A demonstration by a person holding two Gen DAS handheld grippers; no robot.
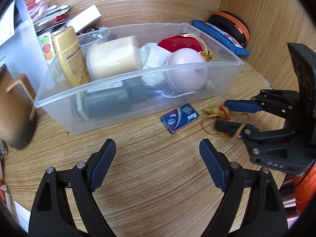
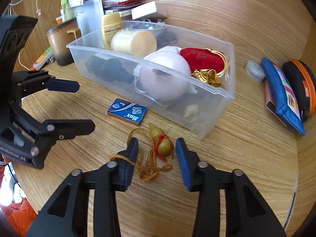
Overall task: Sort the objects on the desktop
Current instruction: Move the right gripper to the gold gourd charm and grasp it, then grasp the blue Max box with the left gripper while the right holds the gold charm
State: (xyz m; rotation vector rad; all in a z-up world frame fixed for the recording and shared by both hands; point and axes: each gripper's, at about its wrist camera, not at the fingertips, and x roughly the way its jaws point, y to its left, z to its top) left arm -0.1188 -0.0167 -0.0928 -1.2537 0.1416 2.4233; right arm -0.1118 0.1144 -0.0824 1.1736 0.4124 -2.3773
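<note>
Gourd charm (image 2: 162, 143) lies flat — narrow tip toward clear bin (image 2: 213, 98).

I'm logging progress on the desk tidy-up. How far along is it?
Done: the clear bin already holds several items. In hand: right gripper straddles the gourd charm, not yet gripping. Left: blue Max box on the desk; left gripper open, empty.

bin (image 1: 138, 73): frosted wall blurs dark bottle (image 1: 110, 100) | brown canister (image 1: 15, 110): cut off at left edge, smeared
</note>
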